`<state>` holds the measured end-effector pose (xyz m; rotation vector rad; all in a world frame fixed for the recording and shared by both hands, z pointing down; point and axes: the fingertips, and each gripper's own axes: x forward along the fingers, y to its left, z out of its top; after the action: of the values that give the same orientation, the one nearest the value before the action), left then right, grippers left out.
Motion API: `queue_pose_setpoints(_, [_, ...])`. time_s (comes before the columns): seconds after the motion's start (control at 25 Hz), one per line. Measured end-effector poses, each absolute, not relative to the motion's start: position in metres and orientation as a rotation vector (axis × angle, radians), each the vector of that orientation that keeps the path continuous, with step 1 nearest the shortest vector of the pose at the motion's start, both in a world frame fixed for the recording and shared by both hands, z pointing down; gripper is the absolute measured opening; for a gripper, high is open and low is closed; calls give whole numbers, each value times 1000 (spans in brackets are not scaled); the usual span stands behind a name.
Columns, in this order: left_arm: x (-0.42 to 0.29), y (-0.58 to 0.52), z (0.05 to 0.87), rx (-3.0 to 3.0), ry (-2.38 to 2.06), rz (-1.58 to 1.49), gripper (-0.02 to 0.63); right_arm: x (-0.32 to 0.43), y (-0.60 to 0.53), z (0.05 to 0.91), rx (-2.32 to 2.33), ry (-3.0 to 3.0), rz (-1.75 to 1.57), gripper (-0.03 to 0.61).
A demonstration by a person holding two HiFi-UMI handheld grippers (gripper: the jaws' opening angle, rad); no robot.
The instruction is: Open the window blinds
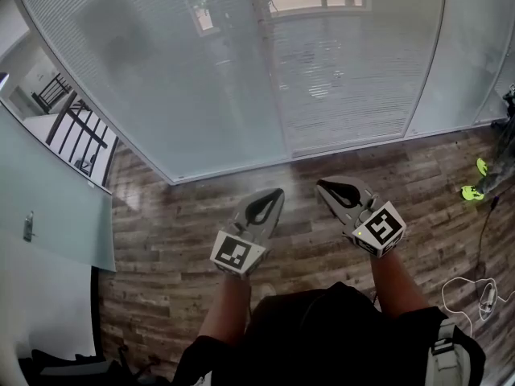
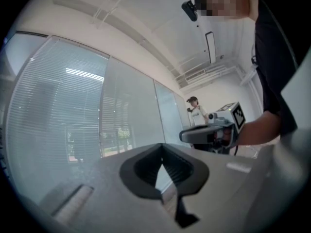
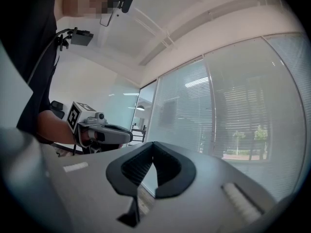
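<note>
Jaws are sitting closed and empty on our left gripper (image 1: pixel 276 193) and right gripper (image 1: pixel 323 186), so we're risking jabbing the blinds (image 1: pixel 346 71), seeing no cord to grab.

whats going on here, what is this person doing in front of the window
A person stands on the wood floor facing a window covered by lowered blinds, holding a tool in each hand. The left tool and the right tool are both shut and empty, held short of the window. Neither touches anything, so opening the blinds has not started.
</note>
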<state>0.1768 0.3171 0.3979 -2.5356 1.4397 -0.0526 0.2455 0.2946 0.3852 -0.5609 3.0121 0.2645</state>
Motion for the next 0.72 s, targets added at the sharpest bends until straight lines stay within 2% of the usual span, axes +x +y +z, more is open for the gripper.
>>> queue_pose_setpoints(0.72, [183,330,381,-2509,1479,-68,3,252,301,375,-532,3007,357,5])
